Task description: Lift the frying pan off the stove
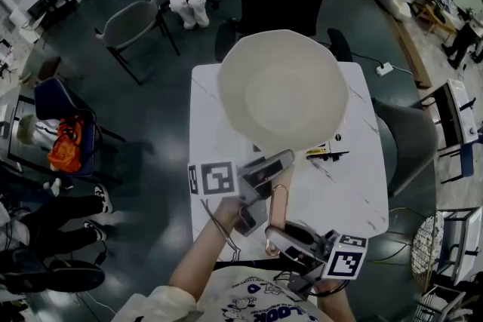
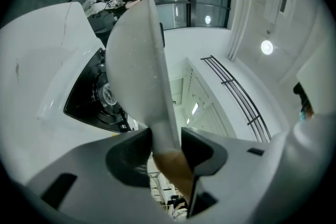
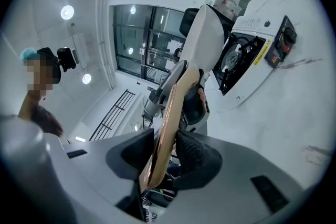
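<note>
Frying pan point(image 1: 281, 87) above the stove point(image 2: 97, 97), which stands on the table point(image 1: 355, 192); handle point(image 1: 278, 200) points toward the person. Left gripper point(image 1: 284, 160) clamps the handle beside the pan body, right gripper point(image 1: 273, 237) behind it, at the handle's end.

Office-like workspace: grey chairs point(image 1: 128, 23), glass partitions point(image 3: 139, 34), white worktable point(image 1: 351, 200).

The left gripper point(image 1: 281, 160) and right gripper point(image 1: 273, 236) are grey with dark pads point(image 2: 128, 160), a black-and-white marker cube point(image 1: 213, 179) behind each. The T-shirt point(image 1: 256, 299) is white and printed.
</note>
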